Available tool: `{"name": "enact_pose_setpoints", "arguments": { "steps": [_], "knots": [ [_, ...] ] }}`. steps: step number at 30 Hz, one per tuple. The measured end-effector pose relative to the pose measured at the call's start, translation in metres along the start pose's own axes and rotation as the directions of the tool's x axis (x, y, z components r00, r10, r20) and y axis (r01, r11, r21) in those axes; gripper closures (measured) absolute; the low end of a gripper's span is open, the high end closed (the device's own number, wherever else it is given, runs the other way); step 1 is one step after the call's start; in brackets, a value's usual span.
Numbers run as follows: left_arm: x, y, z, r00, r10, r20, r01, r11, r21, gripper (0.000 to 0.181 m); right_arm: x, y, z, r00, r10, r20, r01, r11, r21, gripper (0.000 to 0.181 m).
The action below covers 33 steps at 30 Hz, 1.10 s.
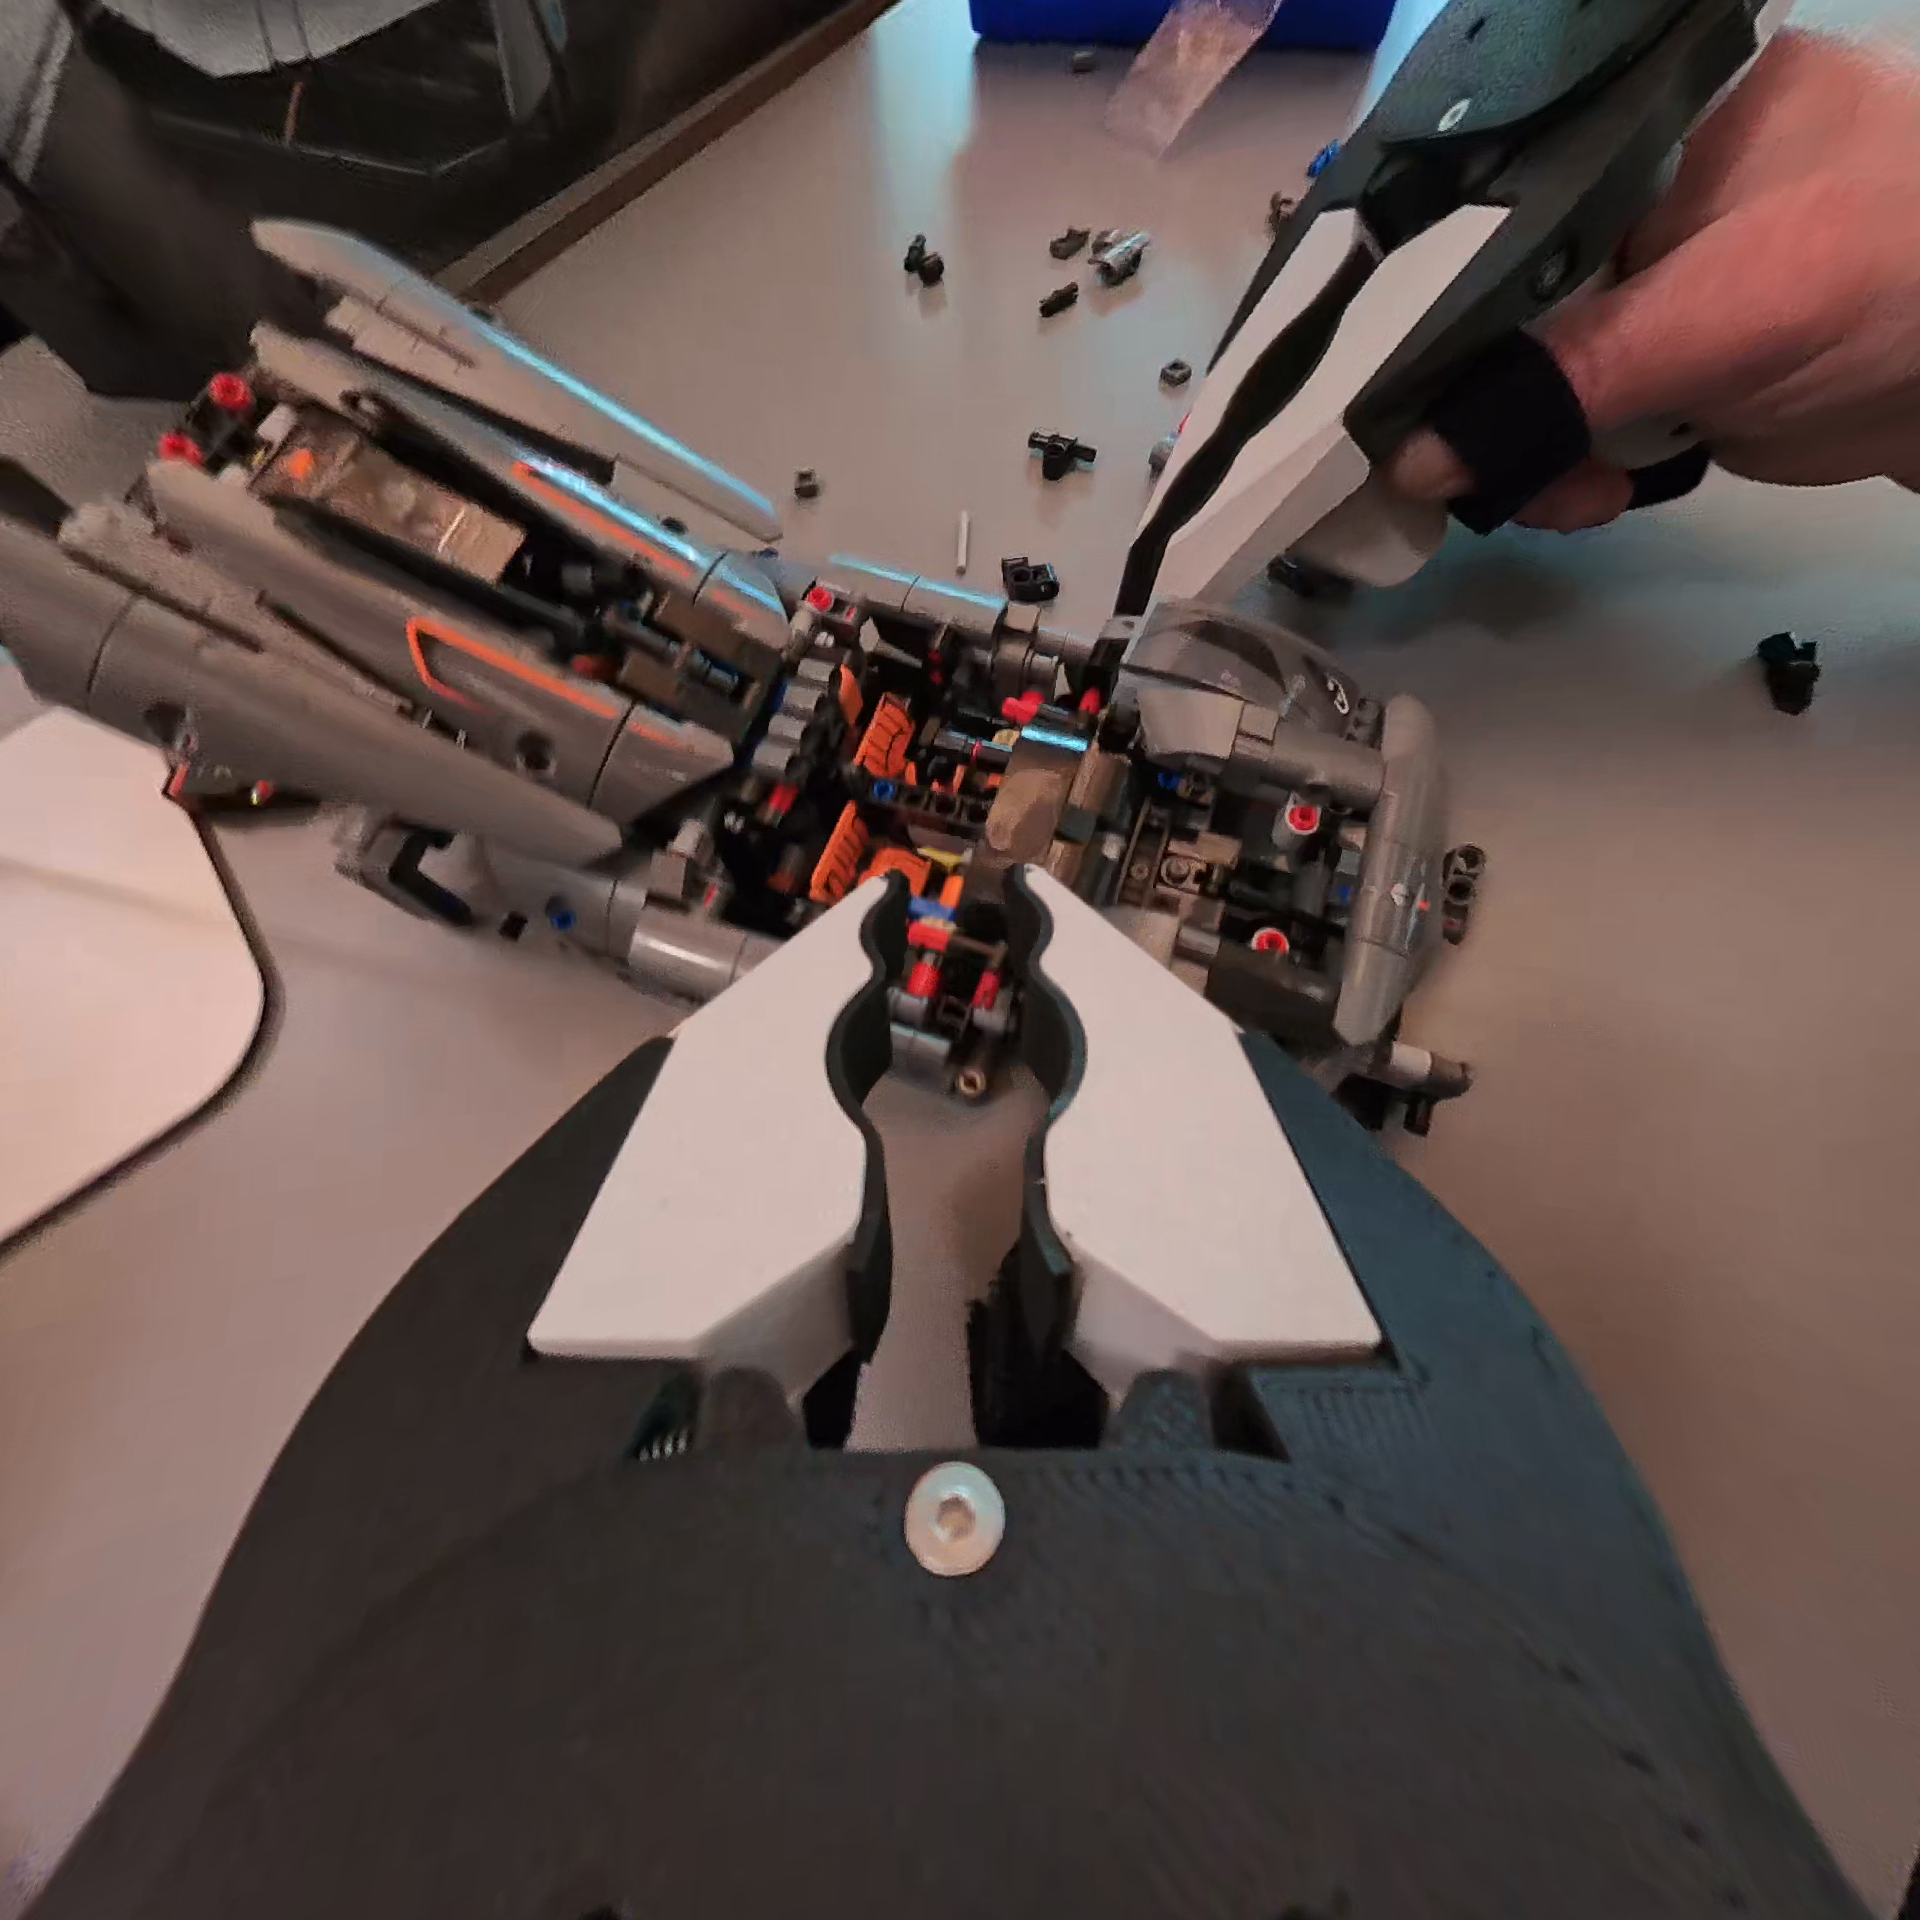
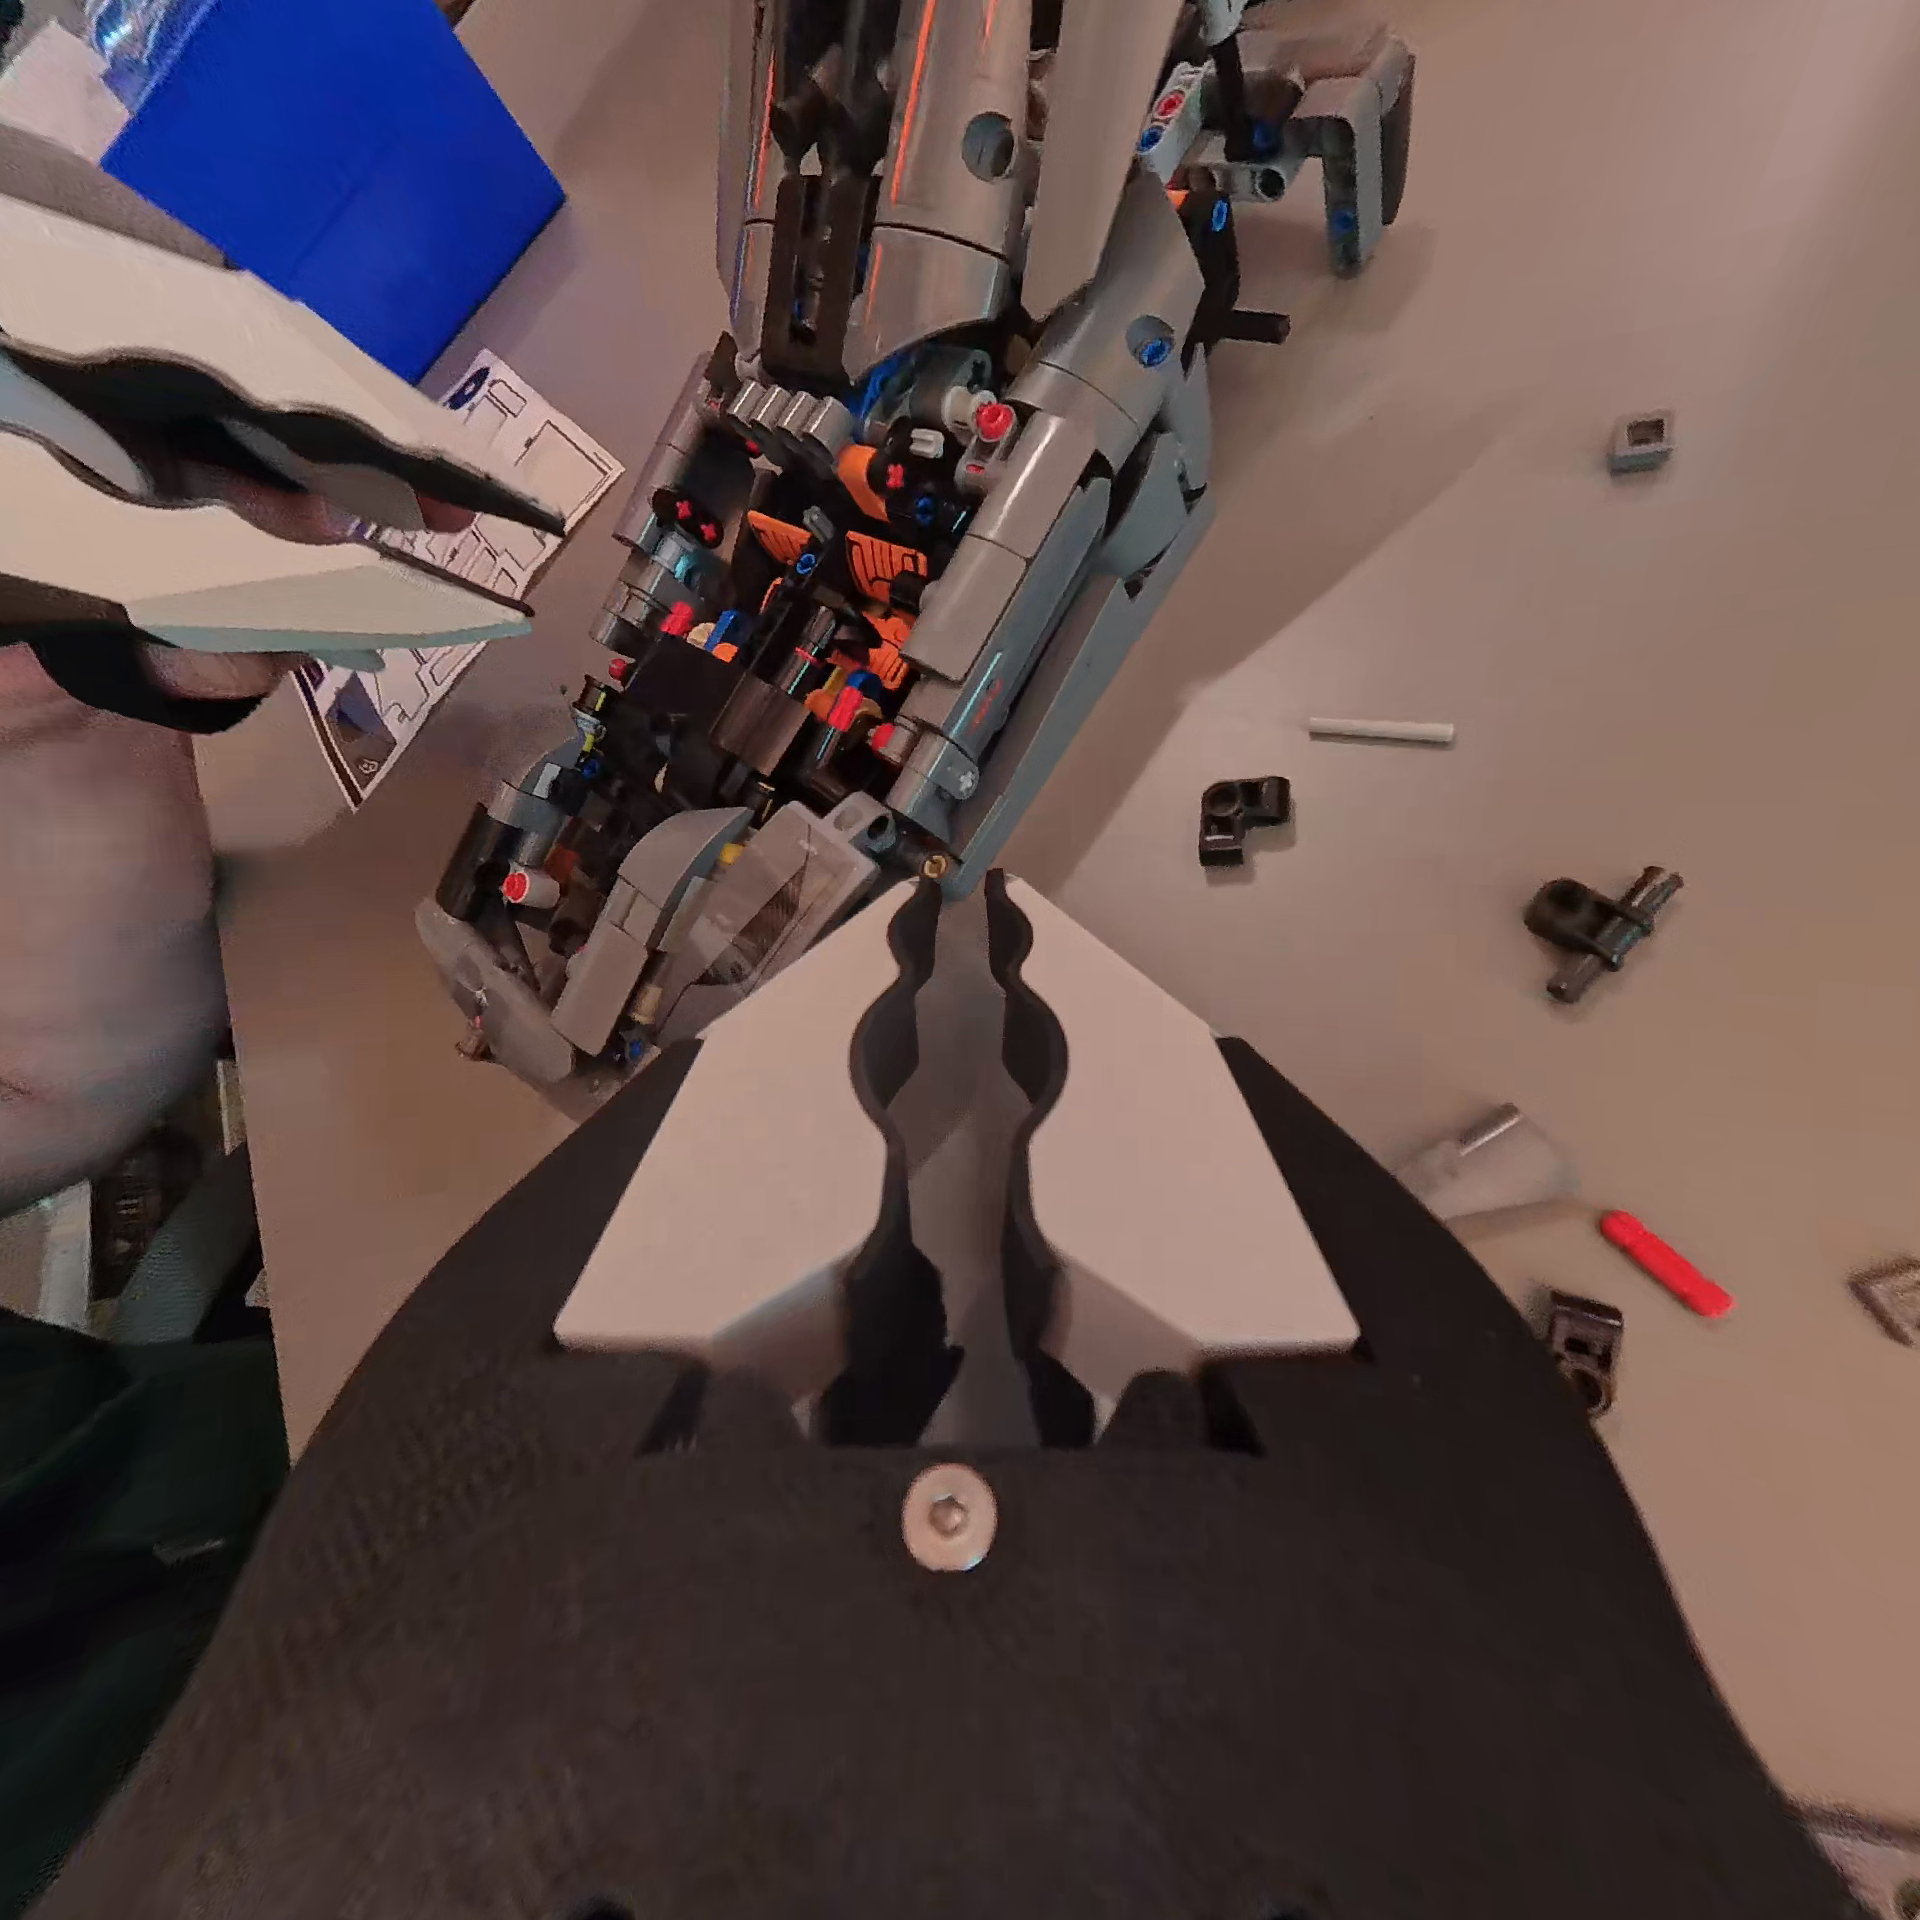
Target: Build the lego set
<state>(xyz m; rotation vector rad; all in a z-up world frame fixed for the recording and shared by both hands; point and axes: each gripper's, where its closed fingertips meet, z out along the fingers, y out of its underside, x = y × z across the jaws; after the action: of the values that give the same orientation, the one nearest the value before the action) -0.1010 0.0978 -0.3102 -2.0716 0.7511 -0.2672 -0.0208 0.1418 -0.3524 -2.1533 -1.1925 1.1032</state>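
Observation:
A large grey Lego model (image 1: pixel 520 623) with orange and red inner parts lies on the table; in the right wrist view (image 2: pixel 935 582) it runs away from me. My left gripper (image 1: pixel 958 899) is open and hovers over the model's open middle, with red and grey parts showing between its fingers. In the right wrist view it (image 2: pixel 540 577) comes in from the left, jaws apart. My right gripper (image 2: pixel 958 883) is nearly closed, its tips pinching the end of a grey beam at the model's near edge. In the left wrist view it (image 1: pixel 1127 613) reaches down from the upper right.
Loose parts lie on the table: black connectors (image 2: pixel 1242 821) (image 2: pixel 1600 925), a white axle (image 2: pixel 1382 732), a red axle (image 2: pixel 1662 1262) and a small grey piece (image 2: pixel 1642 442). A blue bin (image 2: pixel 343 187) and an instruction sheet (image 2: pixel 520 468) lie left of the model. The table edge (image 1: pixel 644 156) runs behind it. My hands' fingertips stand some 11 cm from each other. My right gripper is the nearer one to the white axle (image 2: pixel 1382 732): about 8 cm, against 15 cm. It turns up in the left wrist view (image 1: pixel 963 545) as well.

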Motion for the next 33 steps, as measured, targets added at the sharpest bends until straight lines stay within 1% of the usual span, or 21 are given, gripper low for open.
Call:
{"name": "enact_pose_setpoints", "arguments": {
  "steps": [1, 2, 4, 6, 8, 10, 12, 13, 15, 16, 17, 19, 21, 23, 28, 33],
  "knots": [
    [0.0, -0.003, 0.005, 0.999, 0.032, -0.002, -0.032, 0.999, -0.025, 0.165, -0.001, -0.001, 0.001, 1.0, -0.014, 0.001, 0.014, 1.0, -0.002, 0.171],
    [0.001, -0.003, 0.011, 0.997, 0.073, -0.011, -0.074, 0.996, -0.059, 0.163, -0.001, -0.002, 0.002, 1.0, -0.031, 0.001, 0.031, 1.0, -0.003, 0.172],
    [0.003, -0.006, 0.021, 0.991, 0.132, -0.033, -0.135, 0.985, -0.108, 0.163, 0.001, -0.001, 0.003, 0.997, -0.073, -0.007, 0.073, 0.997, -0.023, 0.166],
    [0.004, -0.011, 0.026, 0.984, 0.166, -0.06, -0.173, 0.976, -0.132, 0.162, 0.002, -0.002, 0.003, 0.994, -0.108, 0.005, 0.109, 0.994, -0.019, 0.166],
    [0.01, -0.009, 0.034, 0.978, 0.164, -0.128, -0.185, 0.968, -0.171, 0.16, 0.001, -0.002, 0.002, 0.992, -0.121, 0.023, 0.122, 0.992, -0.025, 0.164],
    [0.011, -0.004, 0.041, 0.976, 0.148, -0.161, -0.179, 0.963, -0.201, 0.162, 0.002, -0.006, -0.004, 0.99, -0.14, 0.02, 0.14, 0.99, -0.017, 0.166],
    [0.014, -0.006, 0.042, 0.974, 0.111, -0.197, -0.148, 0.971, -0.187, 0.162, -0.001, -0.016, -0.013, 0.99, -0.141, 0.028, 0.141, 0.99, 0.024, 0.166],
    [0.013, -0.005, 0.043, 0.975, 0.104, -0.195, -0.14, 0.973, -0.182, 0.161, -0.003, -0.018, -0.014, 0.991, -0.129, 0.04, 0.128, 0.991, 0.026, 0.162],
    [0.013, -0.004, 0.041, 0.973, 0.075, -0.217, -0.114, 0.978, -0.172, 0.163, -0.008, -0.014, -0.011, 0.994, -0.083, 0.072, 0.084, 0.996, -0.012, 0.157],
    [0.013, -0.003, 0.041, 0.973, 0.068, -0.221, -0.107, 0.98, -0.169, 0.163, -0.011, -0.012, -0.008, 0.994, -0.042, 0.098, 0.045, 0.999, -0.031, 0.151],
    [0.013, -0.003, 0.041, 0.973, 0.062, -0.223, -0.101, 0.981, -0.168, 0.163, -0.014, -0.011, -0.006, 0.991, 0.004, 0.134, 0.002, 0.999, -0.045, 0.15],
    [0.013, -0.003, 0.04, 0.971, 0.07, -0.228, -0.108, 0.981, -0.16, 0.165, -0.02, -0.011, -0.002, 0.979, 0.074, 0.191, -0.066, 0.997, -0.048, 0.152],
    [0.013, -0.003, 0.04, 0.971, 0.074, -0.225, -0.111, 0.982, -0.155, 0.165, -0.024, -0.01, 0.001, 0.962, 0.13, 0.24, -0.121, 0.991, -0.054, 0.16],
    [0.013, -0.003, 0.04, 0.971, 0.078, -0.226, -0.113, 0.982, -0.149, 0.165, -0.026, -0.011, 0.001, 0.945, 0.176, 0.276, -0.167, 0.984, -0.057, 0.162],
    [0.014, -0.003, 0.04, 0.969, 0.102, -0.224, -0.134, 0.982, -0.132, 0.168, -0.026, -0.013, 0.001, 0.925, 0.209, 0.317, -0.209, 0.977, -0.034, 0.166],
    [0.014, -0.003, 0.04, 0.967, 0.123, -0.224, -0.152, 0.981, -0.118, 0.172, -0.025, -0.014, 0.001, 0.929, 0.188, 0.319, -0.201, 0.98, 0.007, 0.166]
  ]
}}
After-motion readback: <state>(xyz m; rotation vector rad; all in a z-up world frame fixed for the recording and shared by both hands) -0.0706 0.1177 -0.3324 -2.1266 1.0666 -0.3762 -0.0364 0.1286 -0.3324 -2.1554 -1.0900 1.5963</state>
